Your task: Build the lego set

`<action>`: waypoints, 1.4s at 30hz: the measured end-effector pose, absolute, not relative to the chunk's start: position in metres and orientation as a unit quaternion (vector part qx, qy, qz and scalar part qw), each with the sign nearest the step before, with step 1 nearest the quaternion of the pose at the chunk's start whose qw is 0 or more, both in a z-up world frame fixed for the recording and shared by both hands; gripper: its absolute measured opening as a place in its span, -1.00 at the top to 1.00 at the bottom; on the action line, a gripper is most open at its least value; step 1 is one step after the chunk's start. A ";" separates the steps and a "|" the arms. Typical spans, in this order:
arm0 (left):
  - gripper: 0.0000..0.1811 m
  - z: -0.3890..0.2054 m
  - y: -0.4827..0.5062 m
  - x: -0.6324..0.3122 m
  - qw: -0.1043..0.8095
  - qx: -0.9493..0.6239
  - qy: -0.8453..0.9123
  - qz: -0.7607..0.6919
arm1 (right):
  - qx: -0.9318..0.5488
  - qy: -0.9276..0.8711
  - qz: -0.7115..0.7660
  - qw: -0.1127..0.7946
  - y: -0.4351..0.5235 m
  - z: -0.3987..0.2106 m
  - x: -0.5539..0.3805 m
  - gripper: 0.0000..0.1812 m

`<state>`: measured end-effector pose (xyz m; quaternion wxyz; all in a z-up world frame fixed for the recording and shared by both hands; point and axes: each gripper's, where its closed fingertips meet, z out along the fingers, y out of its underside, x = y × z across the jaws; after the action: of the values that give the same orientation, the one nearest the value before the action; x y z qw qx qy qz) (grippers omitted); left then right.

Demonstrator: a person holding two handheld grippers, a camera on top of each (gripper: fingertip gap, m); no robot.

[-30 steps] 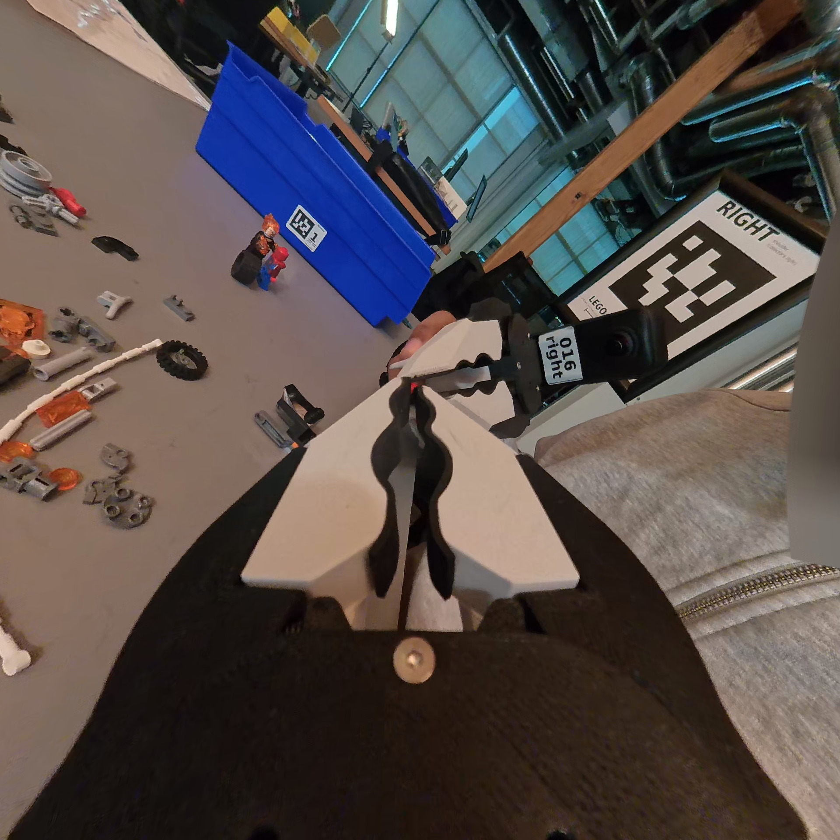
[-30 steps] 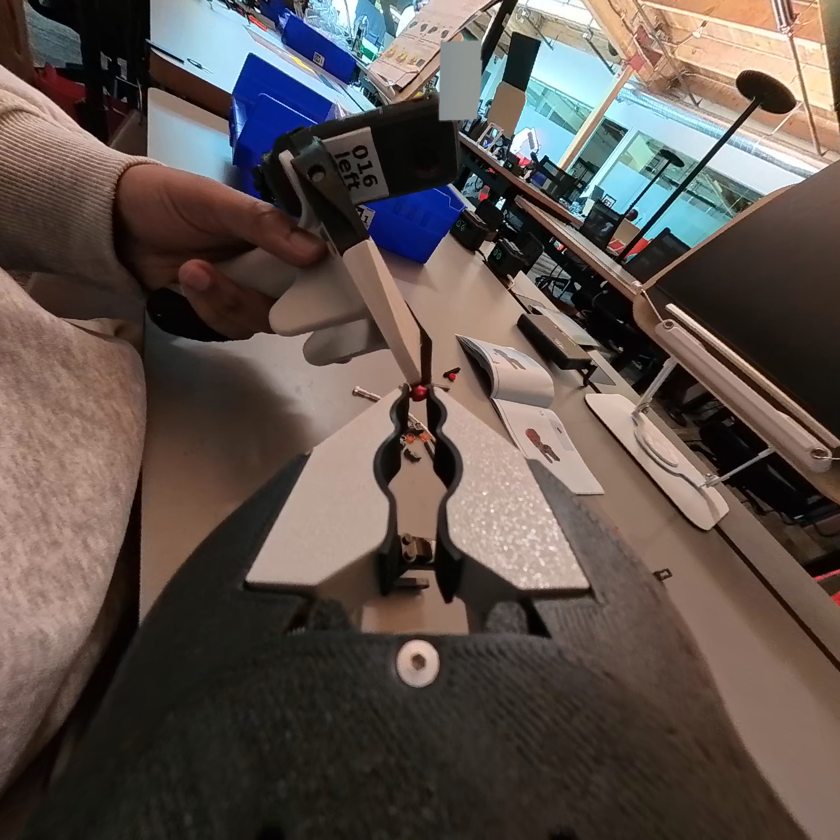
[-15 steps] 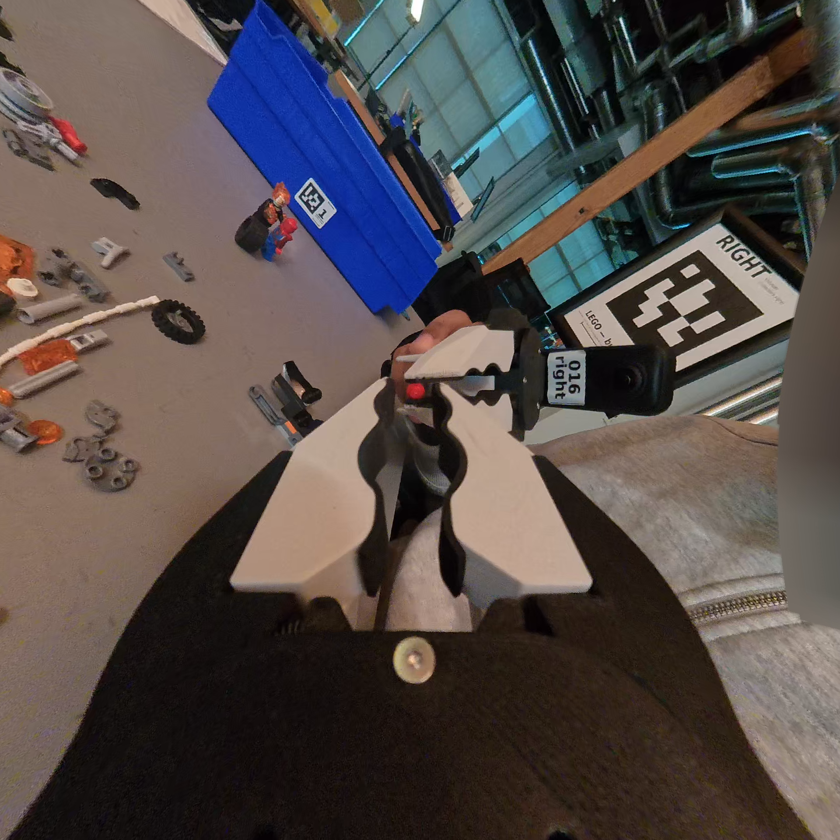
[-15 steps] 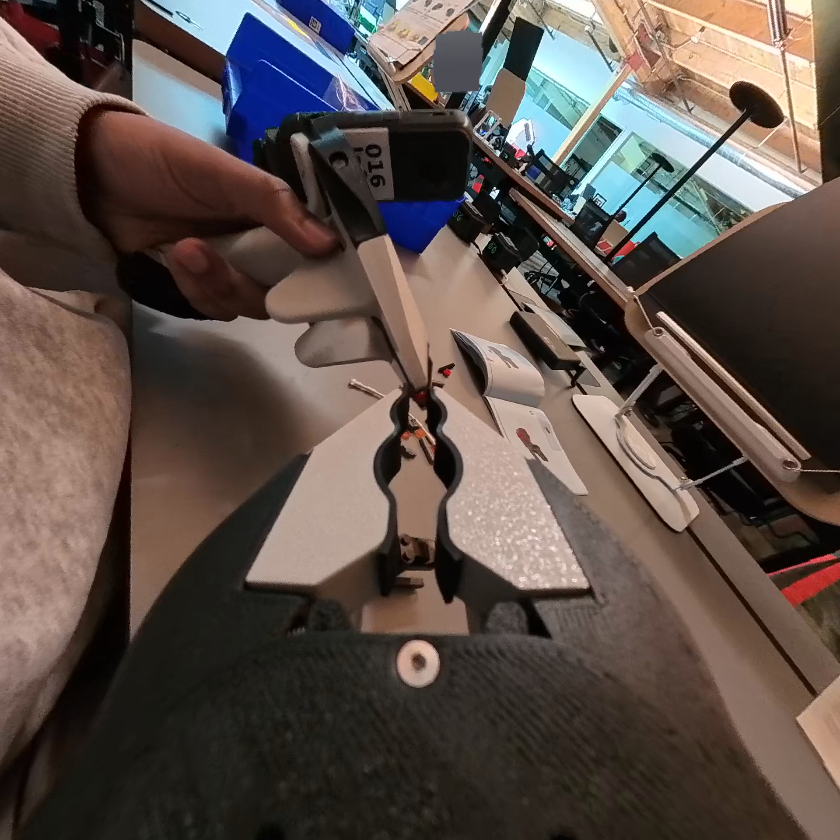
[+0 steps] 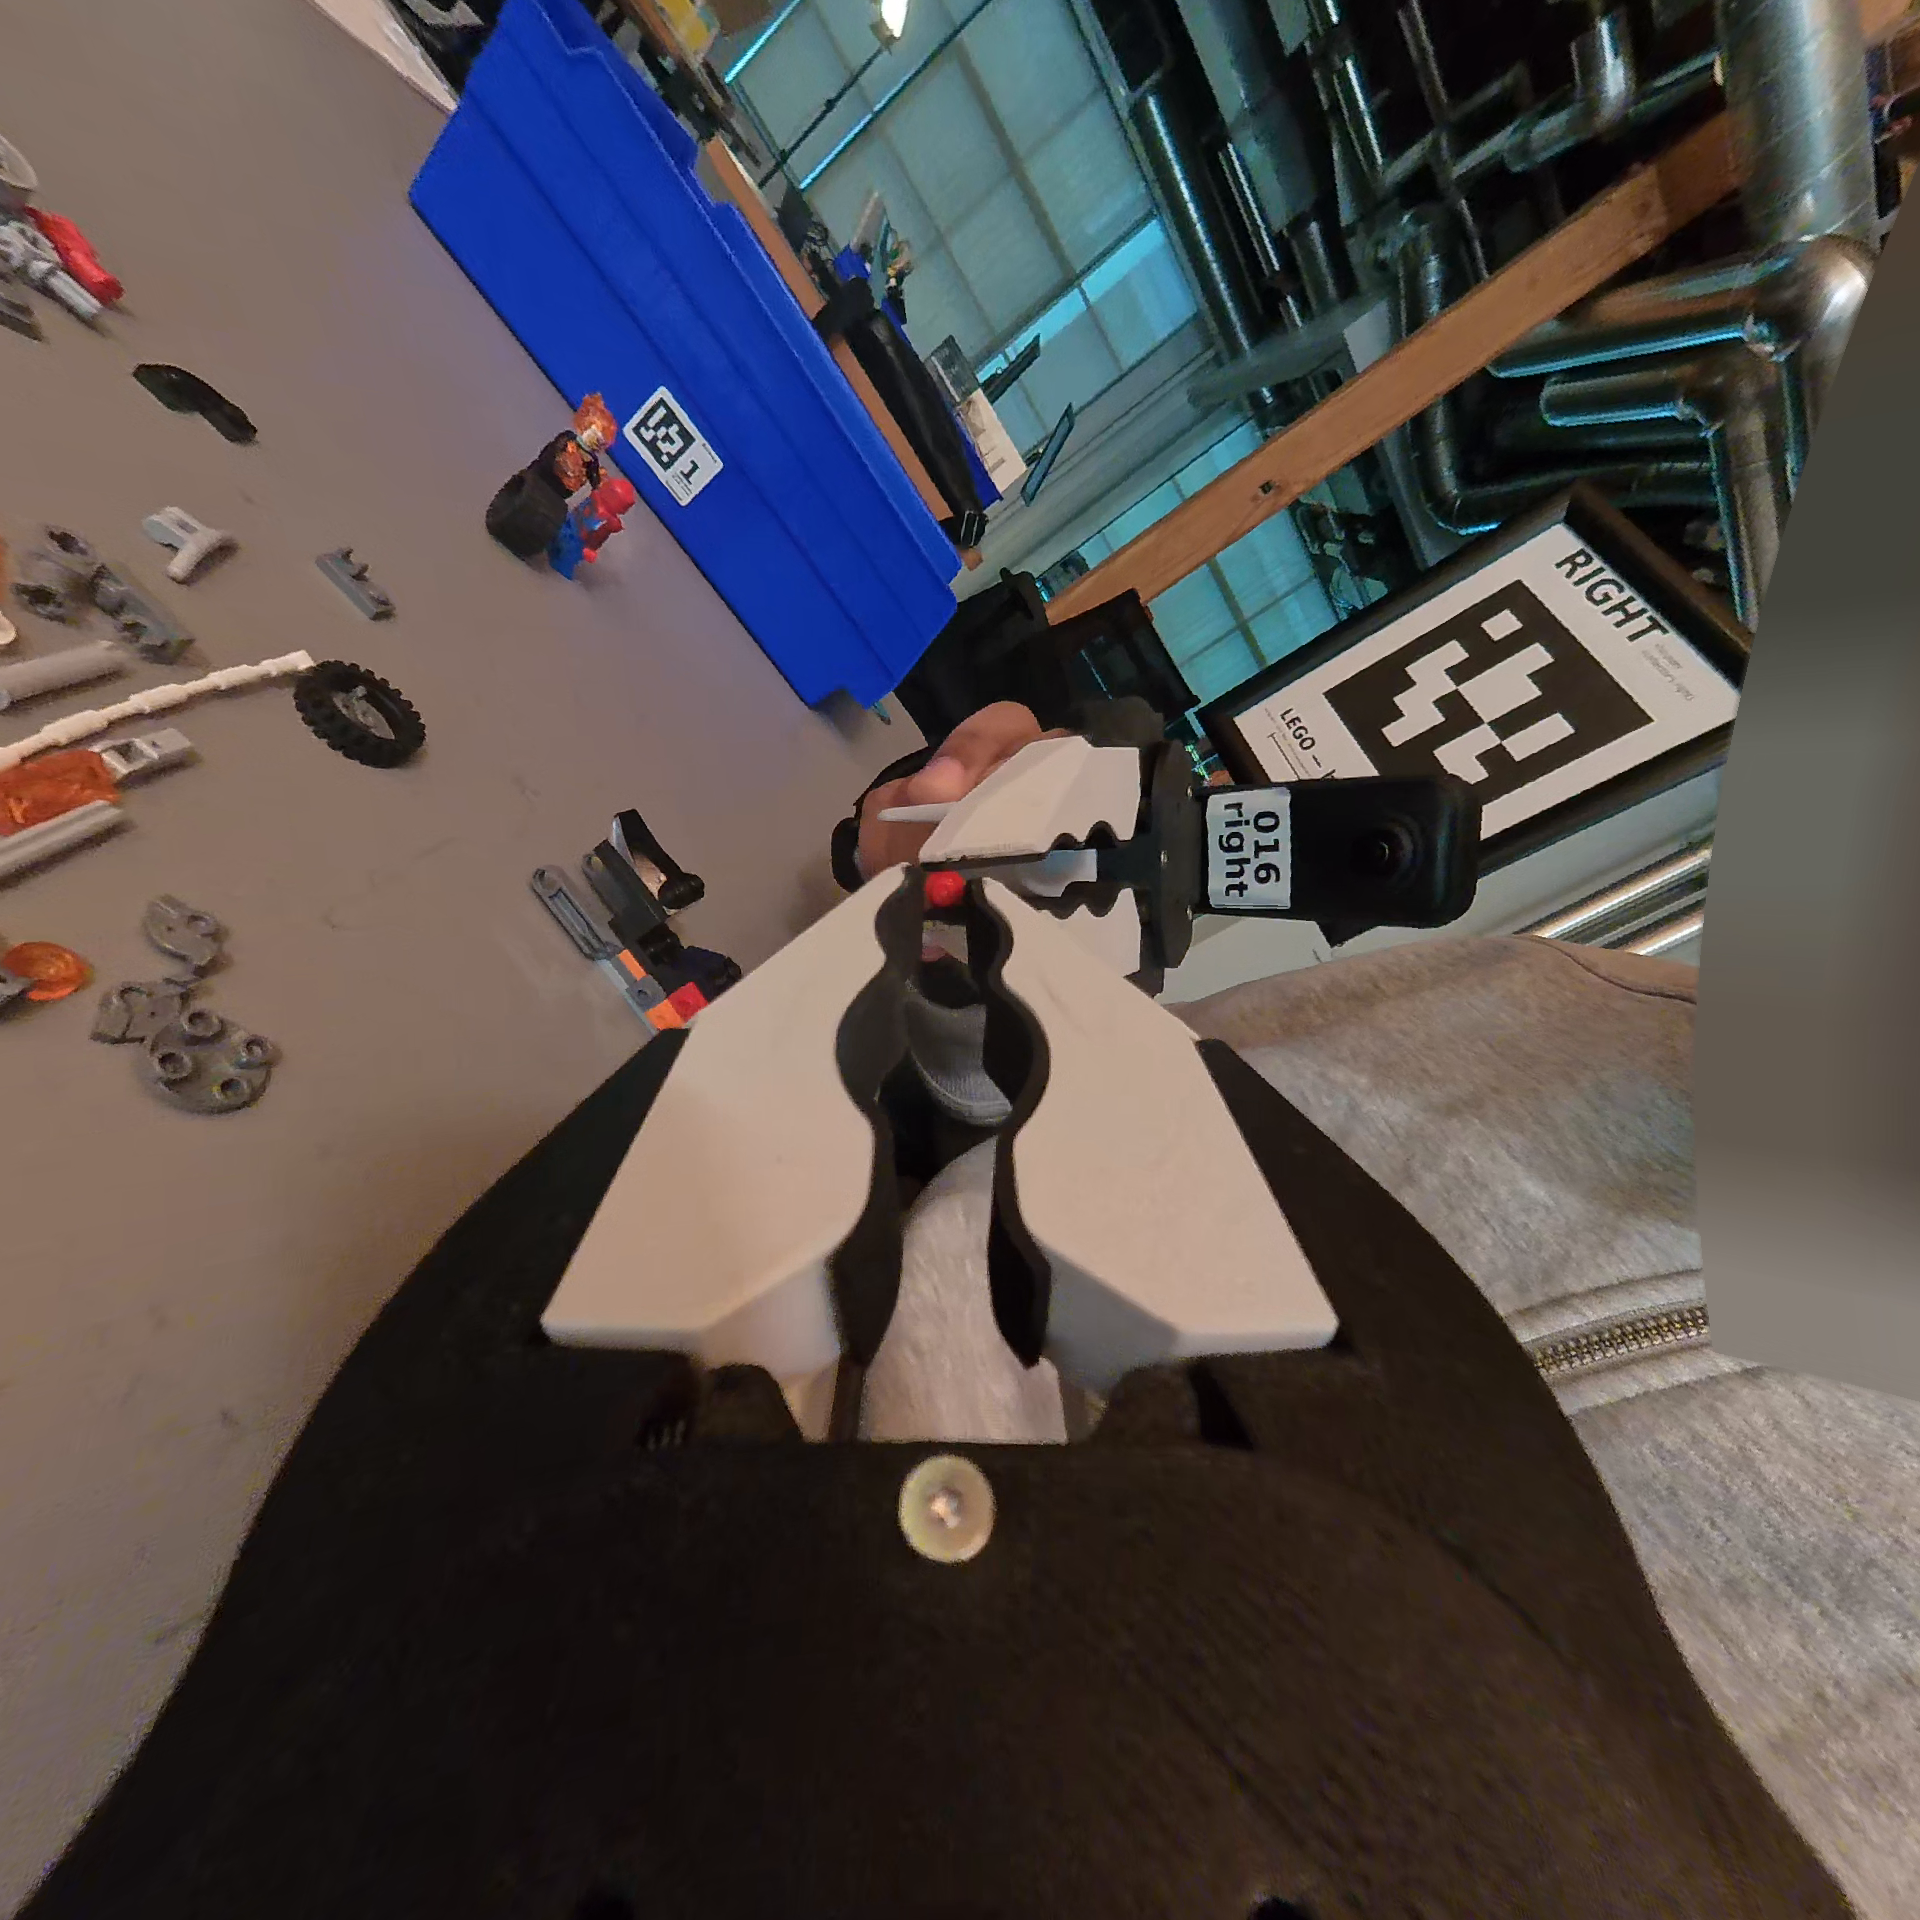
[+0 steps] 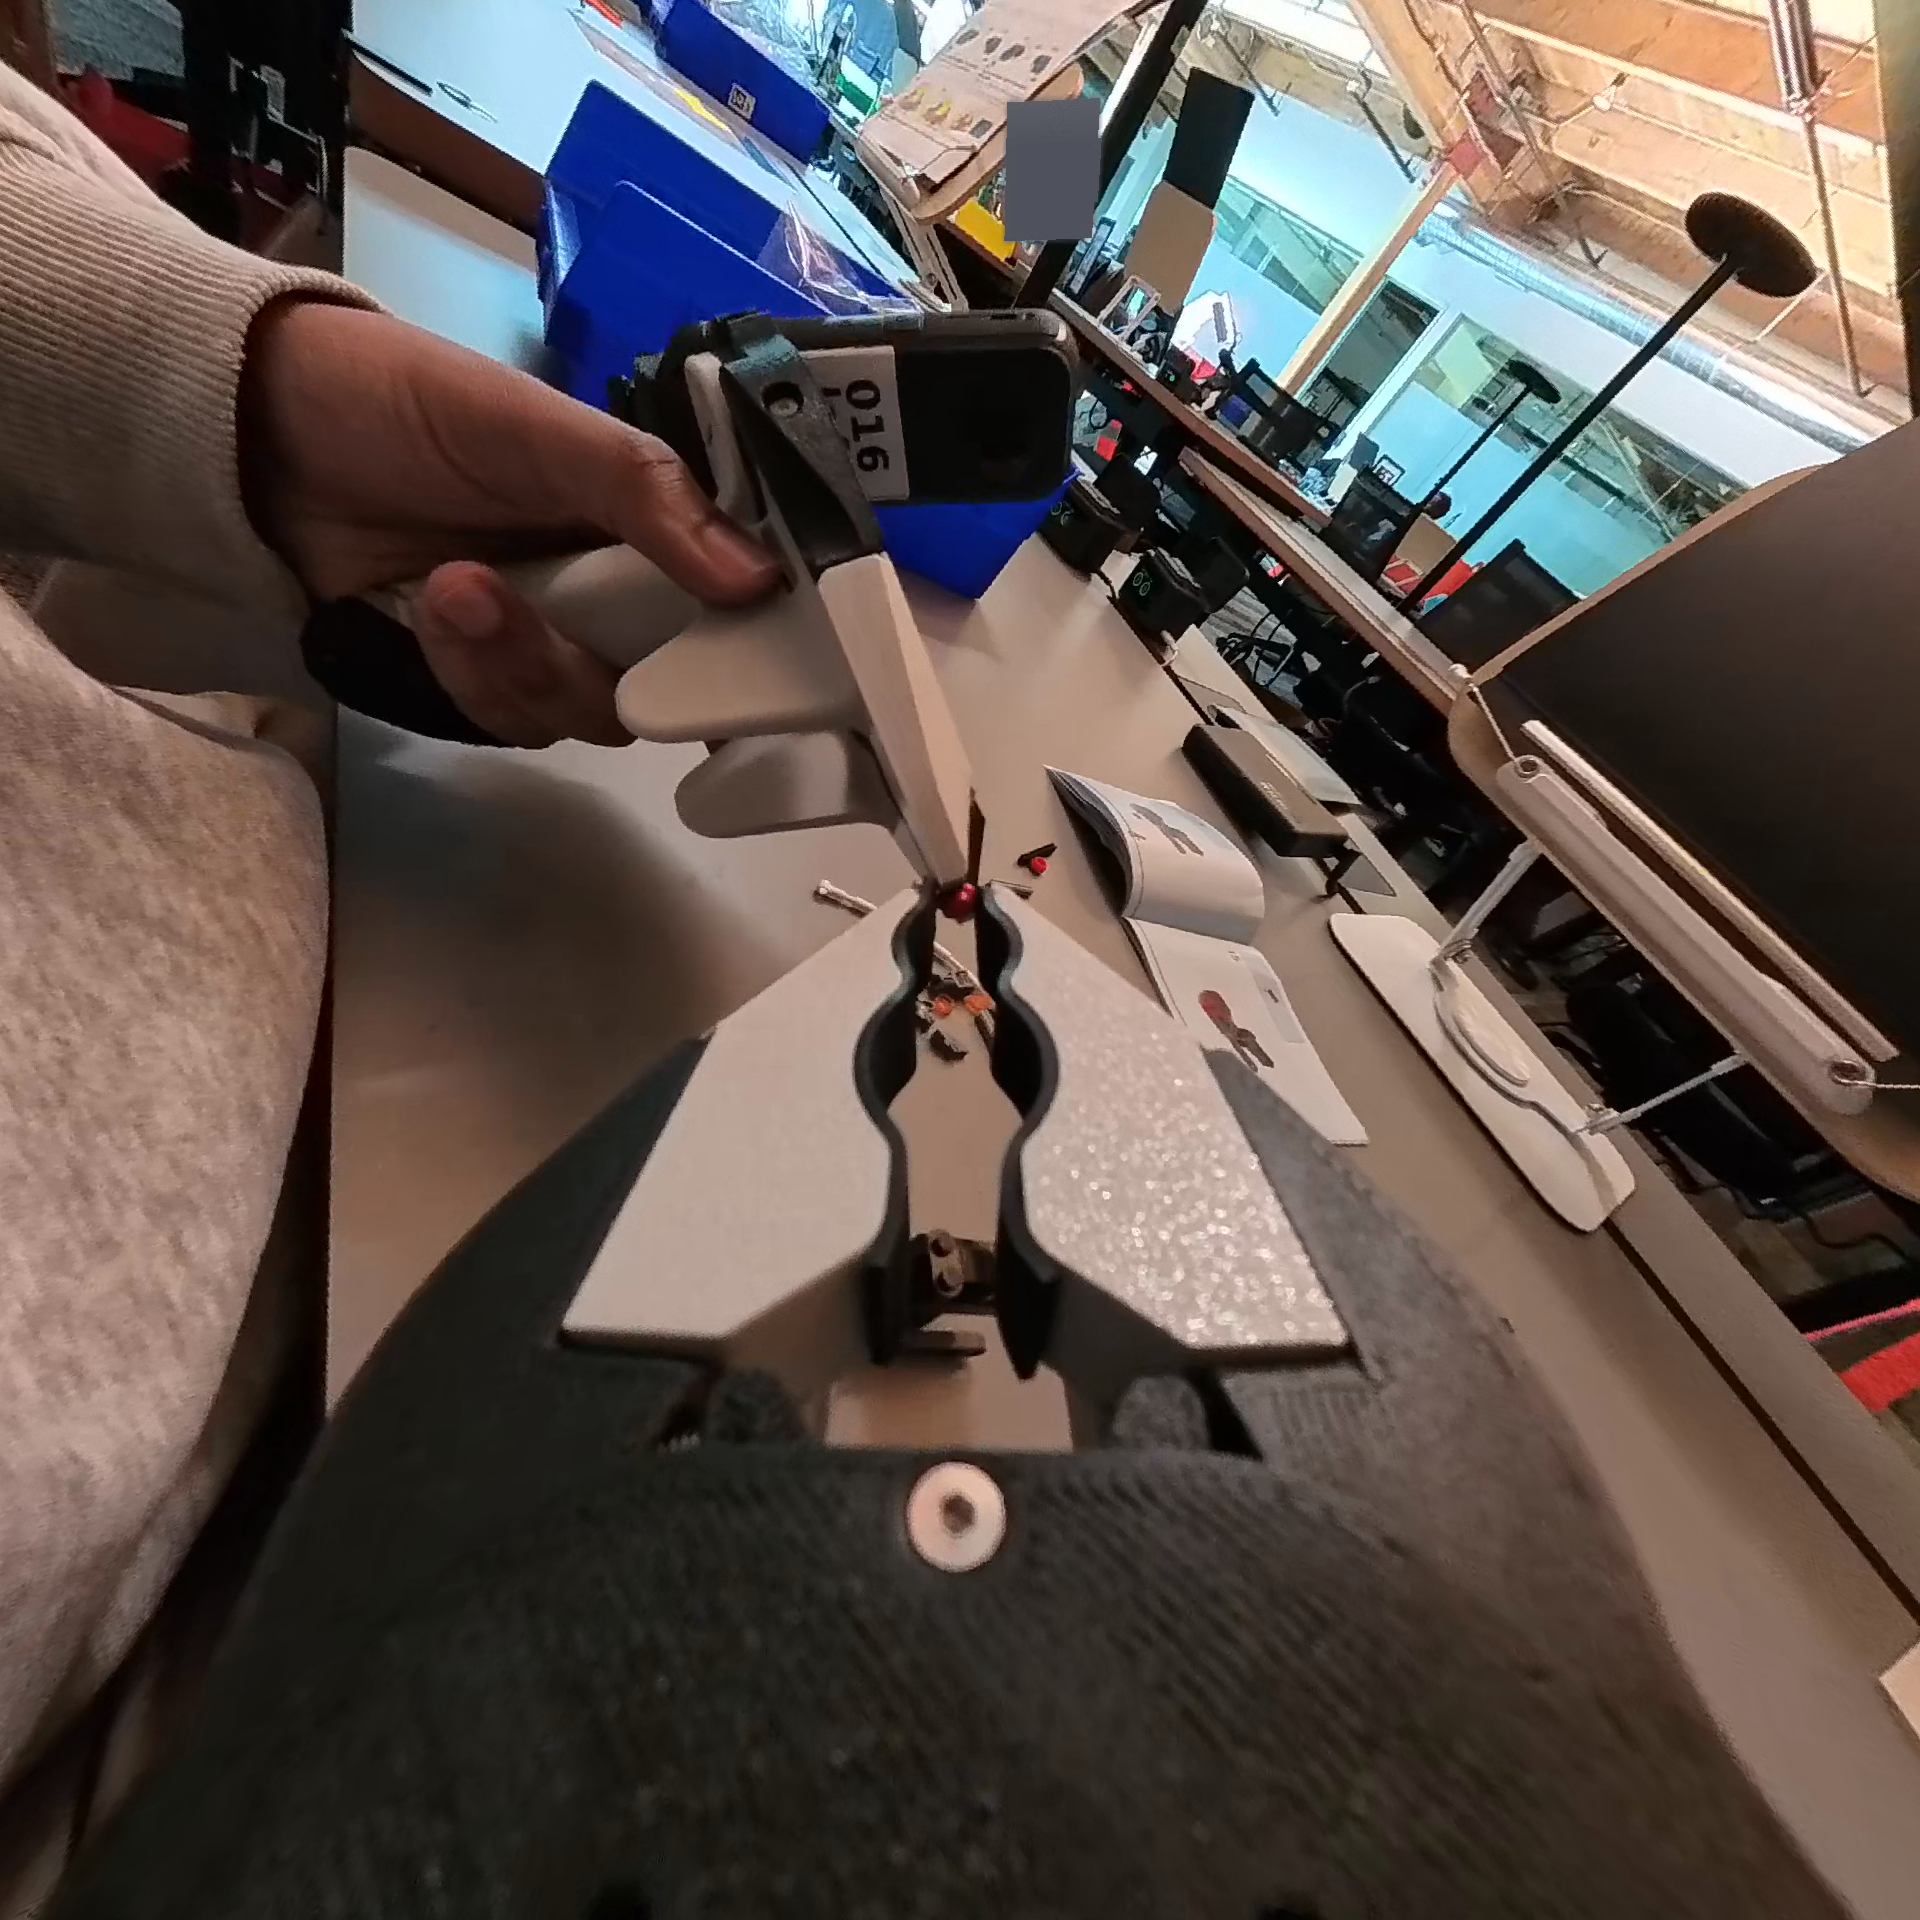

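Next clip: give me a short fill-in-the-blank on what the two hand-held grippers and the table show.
1. The small piece pinched where the two hand-held grippers meet is coloured ____.
2. The two minifigures stand beside a bin coloured ____.
3. The open instruction booklet shows only in the ____ wrist view.
4. The black spoked wheel lies on the ____.

Missing words: red; blue; right; table

Two grippers, left gripper (image 5: 940,904) and right gripper (image 6: 961,902), showing, one small red piece (image 5: 944,887) sitting between their tips, two minifigures (image 5: 582,488) standing together, one black spoked wheel (image 5: 358,714) lying flat, one open booklet (image 6: 1184,883) lying by.
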<state>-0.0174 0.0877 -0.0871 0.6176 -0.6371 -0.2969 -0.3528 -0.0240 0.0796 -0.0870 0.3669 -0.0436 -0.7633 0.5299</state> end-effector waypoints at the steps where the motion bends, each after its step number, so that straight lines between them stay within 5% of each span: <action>1: 0.94 -0.087 0.088 -0.017 0.617 -0.637 -0.297 -0.353 | -0.043 -0.763 0.530 0.366 0.080 -0.087 -0.024 0.94; 11: 0.95 -0.088 0.087 -0.018 0.621 -0.625 -0.297 -0.369 | -0.046 -0.765 0.533 0.359 0.080 -0.088 -0.024 0.92; 20: 0.95 -0.088 0.077 -0.030 0.635 -0.612 -0.309 -0.356 | -0.185 -0.764 0.557 0.269 0.114 -0.096 -0.037 0.52; 29: 0.95 -0.094 0.077 -0.030 0.633 -0.619 -0.307 -0.349 | -0.312 -0.825 0.457 0.114 0.139 -0.162 -0.011 0.58; 42: 0.95 -0.101 0.083 -0.025 0.620 -0.628 -0.303 -0.359 | -0.249 -0.856 0.430 0.145 0.121 -0.170 -0.009 0.67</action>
<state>-0.0253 0.0825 -0.1006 0.6203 -0.6279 -0.3032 -0.3593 -0.0089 0.1209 -0.1700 0.1453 -0.2490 -0.8556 0.4299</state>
